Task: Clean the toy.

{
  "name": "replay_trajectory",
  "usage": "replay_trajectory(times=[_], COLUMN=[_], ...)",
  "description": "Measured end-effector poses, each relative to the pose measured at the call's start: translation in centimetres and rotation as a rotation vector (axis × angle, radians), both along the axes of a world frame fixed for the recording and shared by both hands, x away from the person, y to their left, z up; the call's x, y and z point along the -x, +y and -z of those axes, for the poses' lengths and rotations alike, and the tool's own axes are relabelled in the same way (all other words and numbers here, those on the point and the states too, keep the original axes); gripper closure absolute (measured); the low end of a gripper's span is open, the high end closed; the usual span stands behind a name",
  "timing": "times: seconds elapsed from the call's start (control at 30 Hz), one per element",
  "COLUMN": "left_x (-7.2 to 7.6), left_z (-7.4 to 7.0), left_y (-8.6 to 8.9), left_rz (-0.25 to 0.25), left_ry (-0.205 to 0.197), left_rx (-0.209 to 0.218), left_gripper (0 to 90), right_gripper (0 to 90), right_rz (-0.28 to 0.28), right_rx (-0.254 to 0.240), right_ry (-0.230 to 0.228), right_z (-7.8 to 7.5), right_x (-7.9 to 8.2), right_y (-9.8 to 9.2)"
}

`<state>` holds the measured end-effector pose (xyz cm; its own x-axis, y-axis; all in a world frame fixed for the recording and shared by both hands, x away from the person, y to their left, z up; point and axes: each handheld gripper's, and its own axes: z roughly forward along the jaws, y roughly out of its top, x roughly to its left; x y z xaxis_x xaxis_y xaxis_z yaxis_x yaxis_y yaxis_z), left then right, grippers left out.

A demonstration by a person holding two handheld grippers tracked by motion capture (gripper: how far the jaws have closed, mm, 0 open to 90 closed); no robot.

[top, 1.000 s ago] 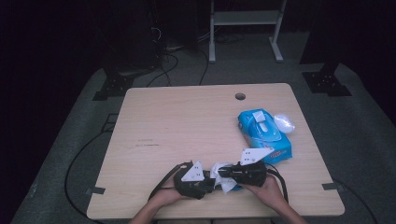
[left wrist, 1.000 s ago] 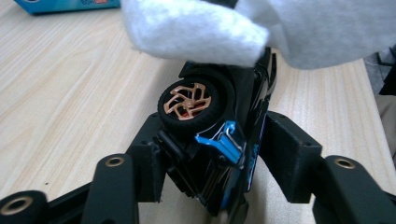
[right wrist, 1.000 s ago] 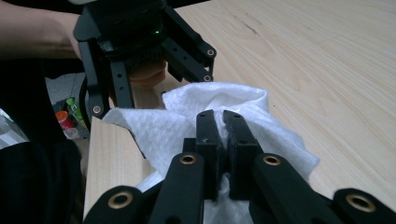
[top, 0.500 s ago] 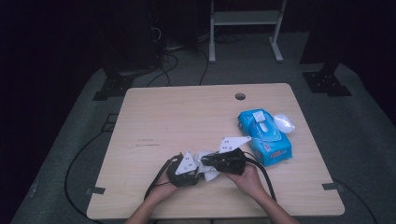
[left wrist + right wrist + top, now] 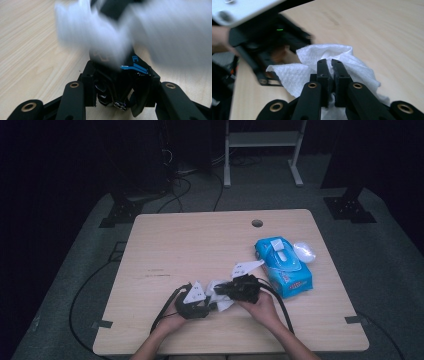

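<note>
A white wipe (image 5: 220, 296) lies bunched between my two grippers near the table's front edge. My right gripper (image 5: 331, 65) is shut on the wipe (image 5: 359, 71), which bulges around both jaws. My left gripper (image 5: 120, 83) has just been closing and grips a small black device with blue markings (image 5: 117, 75). The blurred wipe (image 5: 172, 32) hangs right above the device. In the high view my left gripper (image 5: 196, 303) and right gripper (image 5: 240, 288) point at each other, almost touching. The left gripper's body (image 5: 262, 42) fills the upper left of the right gripper view.
A blue pack of wipes (image 5: 283, 265) lies at the right of the wooden table (image 5: 190, 240), with a clear rounded lid (image 5: 305, 251) beside it. A cable hole (image 5: 257, 223) sits near the far edge. Cables trail off the front edge.
My right gripper has carried the wipe leftward and away from the table's front edge, up to the left gripper. The left gripper has barely shifted.
</note>
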<state>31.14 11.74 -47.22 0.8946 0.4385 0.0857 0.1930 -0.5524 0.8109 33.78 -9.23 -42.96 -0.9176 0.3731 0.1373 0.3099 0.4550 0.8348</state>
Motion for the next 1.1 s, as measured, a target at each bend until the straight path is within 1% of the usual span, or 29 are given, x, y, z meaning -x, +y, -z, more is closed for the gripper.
replay_trajectory(times=[0.03,0.07,0.13,0.2,0.27,0.3,0.33,0.37,0.4,0.43,0.47,0.5,0.57,0.63,0.7,0.73,0.77,0.83,0.9,0.97,1.0,1.03,1.1], left_x=[0.0,0.1,0.1,0.1,0.1,0.1,0.1,0.1,0.2,0.2,0.2,0.2,0.1,0.1,0.1,0.1,0.1,0.1,0.2,0.2,0.3,0.2,0.2], left_z=[0.0,0.0,0.0,0.0,-0.1,-0.1,-0.1,-0.1,-0.1,-0.2,-0.2,-0.1,-0.1,-0.1,-0.1,-0.1,-0.2,-0.2,-0.2,-0.2,-0.1,-0.1,-0.1], left_y=[0.1,0.1,0.2,0.3,0.4,0.4,0.4,0.3,0.3,0.3,0.3,0.3,0.5,0.5,0.6,0.6,0.6,0.5,0.5,0.5,0.5,0.5,0.6], left_rz=[0.001,0.001,0.003,0.003,0.004,0.004,0.005,0.004,0.005,0.005,0.005,0.005,0.004,0.005,0.005,0.005,0.006,0.009,0.009,0.005,0.004,0.007,0.009], left_ry=[0.0,0.002,0.002,0.003,0.004,0.009,0.006,0.008,0.006,0.006,0.007,0.009,0.013,0.014,0.014,0.014,0.012,0.008,0.008,0.014,0.016,0.018,0.022], left_rx=[-0.002,0.001,0.0,-0.002,0.002,0.003,0.002,0.005,-0.001,0.002,0.0,-0.002,0.004,0.002,0.004,0.006,0.006,0.004,0.004,0.008,0.006,0.007,0.007], left_gripper=[57.3,57.2,57.3,57.3,57.3,57.3,57.3,57.3,57.3,57.2,57.2,57.2,57.2,57.3,57.4,57.5,57.5,57.5,57.5,57.4,57.4,57.4,57.4], right_gripper=[84.6,84.6,84.4,84.4,84.6,84.5,84.6,84.6,84.6,84.6,84.6,84.5,84.5,84.5,84.4,84.5,84.4,84.4,84.2,84.3,84.3,84.2,84.2], right_rz=[-0.014,-0.017,-0.006,0.04,0.098,0.114,0.149,0.168,0.19,0.204,0.206,0.205,0.184,0.144,0.128,0.126,0.131,0.16,0.19,0.202,0.204,0.203,0.18], right_rx=[0.006,0.016,0.027,0.053,0.09,0.074,0.074,0.068,0.067,0.072,0.064,0.063,0.073,0.068,0.076,0.082,0.084,0.085,0.078,0.064,0.063,0.07,0.079], right_ry=[-0.016,-0.021,-0.031,-0.045,-0.074,-0.067,-0.063,-0.055,-0.051,-0.05,-0.038,-0.042,-0.069,-0.08,-0.089,-0.092,-0.09,-0.088,-0.077,-0.058,-0.056,-0.069,-0.088], right_z=[-0.1,-0.1,-0.2,-0.4,-0.4,-0.4,-0.4,-0.4,-0.5,-0.4,-0.4,-0.3,-0.3,-0.4,-0.4,-0.4,-0.4,-0.4,-0.4,-0.3,-0.3,-0.3,-0.4], right_x=[0.3,0.4,0.3,-0.1,-0.5,-0.7,-1.0,-1.2,-1.4,-1.5,-1.5,-1.4,-1.0,-0.7,-0.4,-0.4,-0.5,-0.9,-1.3,-1.6,-1.6,-1.4,-1.0], right_y=[0.4,0.7,0.4,-0.6,-2.1,-3.0,-3.9,-4.6,-5.2,-5.5,-5.5,-5.4,-4.6,-3.7,-3.1,-3.1,-3.2,-3.9,-4.8,-5.3,-5.2,-5.0,-4.2])
